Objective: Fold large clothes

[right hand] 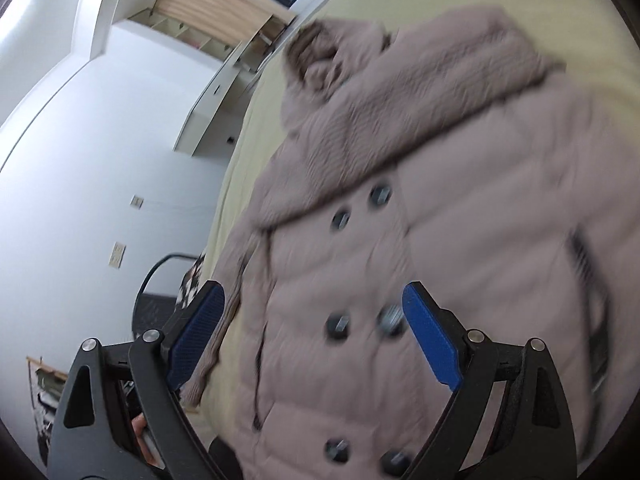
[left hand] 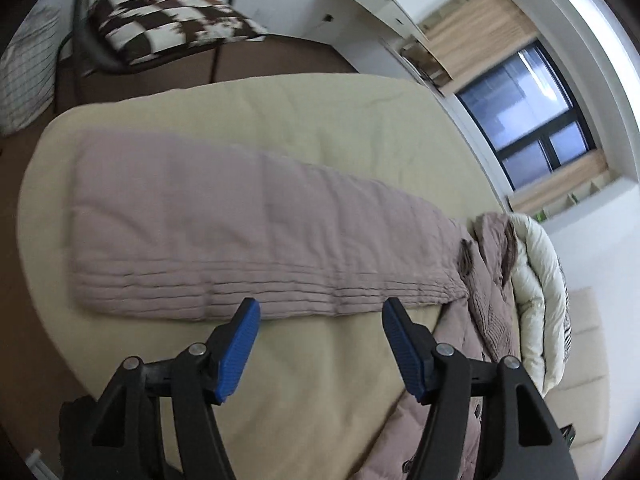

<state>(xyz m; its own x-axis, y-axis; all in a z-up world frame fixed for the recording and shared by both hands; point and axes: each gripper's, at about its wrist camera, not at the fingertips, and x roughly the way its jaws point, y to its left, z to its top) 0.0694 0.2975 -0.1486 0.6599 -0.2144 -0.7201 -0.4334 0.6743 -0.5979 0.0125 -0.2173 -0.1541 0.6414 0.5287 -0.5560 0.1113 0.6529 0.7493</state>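
Note:
A large dusty-pink quilted coat lies spread on a beige bed. In the left wrist view its long sleeve point(left hand: 224, 232) stretches flat across the mattress, with the hood at the right. My left gripper point(left hand: 320, 312) is open and empty, just short of the sleeve's ribbed lower edge. In the right wrist view the coat's front point(right hand: 440, 208) faces up, with dark buttons point(right hand: 340, 220) and a wide collar. My right gripper point(right hand: 312, 304) is open and empty, hovering above the buttoned front. This view is blurred by motion.
The beige mattress point(left hand: 320, 392) fills the space under the coat. A cream duvet point(left hand: 536, 280) is bunched at the bed's right edge. A chair with a brown-and-white cushion point(left hand: 160, 20) stands beyond the bed. A white wall point(right hand: 100, 140) and shelving lie left.

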